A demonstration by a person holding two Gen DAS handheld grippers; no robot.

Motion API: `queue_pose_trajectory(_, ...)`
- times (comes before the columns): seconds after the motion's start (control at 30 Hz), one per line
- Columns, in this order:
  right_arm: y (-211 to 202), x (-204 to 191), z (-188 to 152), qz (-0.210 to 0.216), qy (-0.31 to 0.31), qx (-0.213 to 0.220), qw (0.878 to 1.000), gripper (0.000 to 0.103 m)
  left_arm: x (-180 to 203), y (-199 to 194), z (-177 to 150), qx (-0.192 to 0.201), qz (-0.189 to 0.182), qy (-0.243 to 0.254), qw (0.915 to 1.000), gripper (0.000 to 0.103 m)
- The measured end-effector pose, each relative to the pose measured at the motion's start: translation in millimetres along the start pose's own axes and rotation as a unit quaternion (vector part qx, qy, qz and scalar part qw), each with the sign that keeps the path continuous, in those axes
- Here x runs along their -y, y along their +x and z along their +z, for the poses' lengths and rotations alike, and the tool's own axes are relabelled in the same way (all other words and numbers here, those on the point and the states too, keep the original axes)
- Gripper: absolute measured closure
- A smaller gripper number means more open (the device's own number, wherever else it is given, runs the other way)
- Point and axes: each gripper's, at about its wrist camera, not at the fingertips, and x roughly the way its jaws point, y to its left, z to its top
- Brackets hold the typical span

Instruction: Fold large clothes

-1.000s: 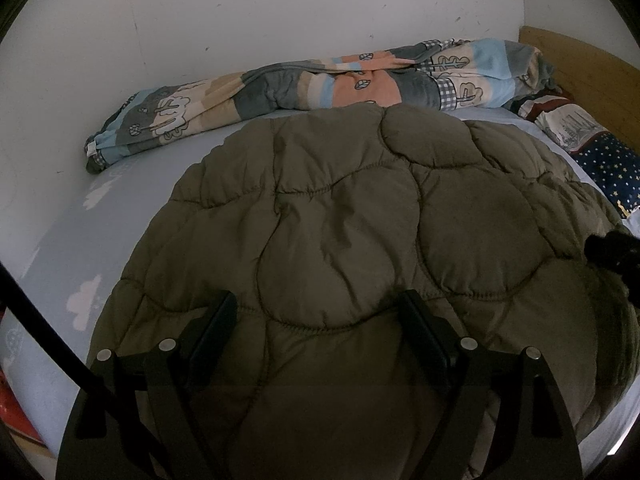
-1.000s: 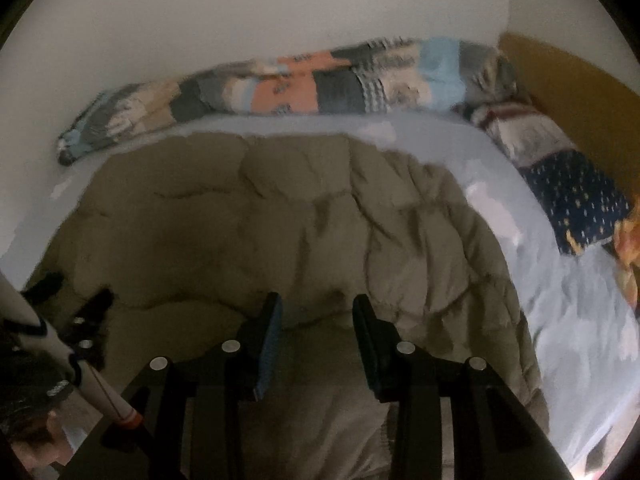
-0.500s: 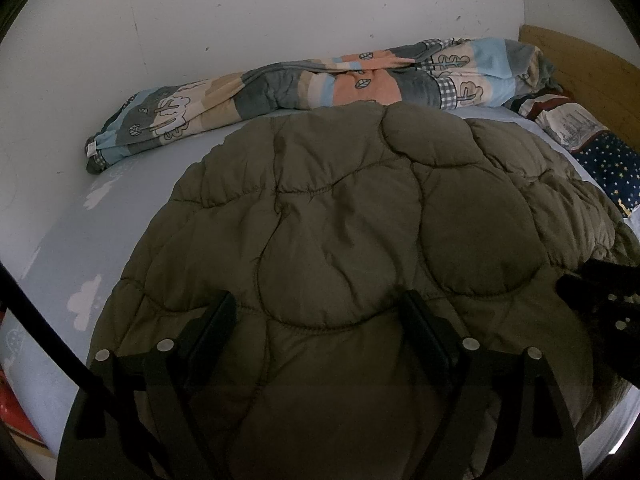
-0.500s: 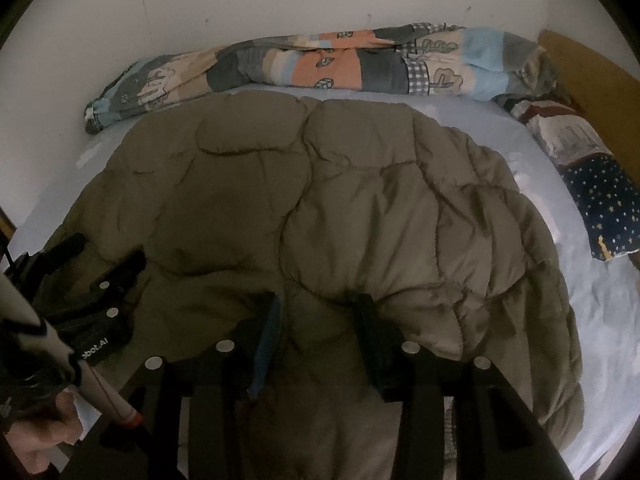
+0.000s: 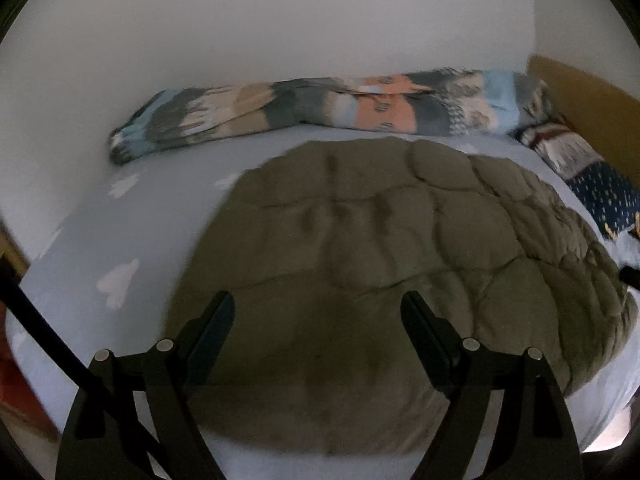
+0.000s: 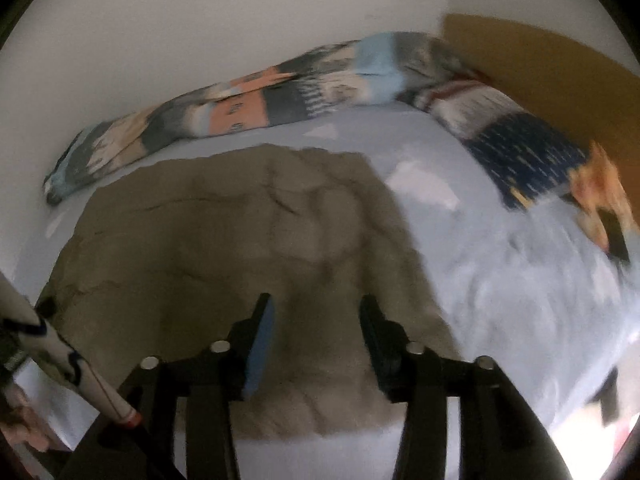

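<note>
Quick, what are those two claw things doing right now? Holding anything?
Left gripper: open, holding nothing, above the olive quilted jacket.
Right gripper: open, holding nothing, over the same jacket.

Bed with pale blue cloud-print sheet. Olive quilted jacket lay flat on it, middle. Rolled patchwork blanket lay along far edge against the wall. Pillow, navy and striped, sat at right by the wooden headboard.
</note>
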Motion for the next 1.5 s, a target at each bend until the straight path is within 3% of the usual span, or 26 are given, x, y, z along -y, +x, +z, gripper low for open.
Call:
queue_pose_trajectory(0.13, -2, 30, -15, -0.031, 0.017, -0.012, 0.999, 0.048, -35, -3, -20, -0.03, 0.023, -0.028, 0.9989, 0.019)
queue_pose_trajectory(0.27, 22, 42, -21, -0.03, 0.035, -0.051, 0.998, 0.048, -54, 27, -39, -0.089, 0.026, -0.041, 0.9949, 0.019)
queue_pose_trajectory(0.5, 66, 48, -34, -0.023, 0.065, -0.116, 0.991, 0.046, -53, 52, -49, -0.111, 0.04, -0.035, 0.9923, 0.013)
queue_pose_trajectory(0.63, 59, 46, -34, -0.036, 0.068, -0.102, 0.992, 0.046, -51, 51, -47, -0.1, 0.047, -0.046, 0.9928, 0.013)
queue_pose_trajectory(0.73, 18, 27, -32, -0.057, 0.043, -0.027, 0.997, 0.047, -48, 28, -48, -0.072, 0.046, -0.05, 0.9951, 0.013)
queue_pose_trajectory(0.8, -3, 9, -30, -0.044, 0.009, 0.018, 0.999, 0.047, -46, 13, -49, -0.055, 0.037, -0.055, 0.9963, 0.013)
queue_pose_trajectory(0.87, -16, -10, -34, -0.013, -0.007, 0.034, 0.999, 0.047, -41, -5, -53, -0.033, 0.028, -0.059, 0.9973, 0.013)
queue_pose_trajectory(0.97, -8, -34, -46, 0.023, -0.018, 0.002, 1.0, 0.047, -23, -13, -59, -0.029, 0.02, -0.035, 0.9988, 0.013)
queue_pose_trajectory(1.17, 26, -63, -58, 0.01, -0.062, -0.061, 0.996, 0.046, -4, 7, -59, -0.062, 0.027, 0.012, 0.9976, 0.013)
queue_pose_trajectory(1.27, 41, -66, -67, -0.001, -0.066, -0.077, 0.995, 0.045, -10, 27, -70, -0.075, 0.011, -0.002, 0.9971, 0.01)
queue_pose_trajectory(1.37, 50, -72, -72, -0.02, -0.083, -0.085, 0.993, 0.045, -14, 40, -81, -0.096, 0.018, -0.017, 0.995, 0.005)
queue_pose_trajectory(1.5, 53, -75, -73, -0.026, -0.085, -0.085, 0.992, 0.044, -15, 44, -80, -0.09, 0.015, -0.016, 0.9957, 0.003)
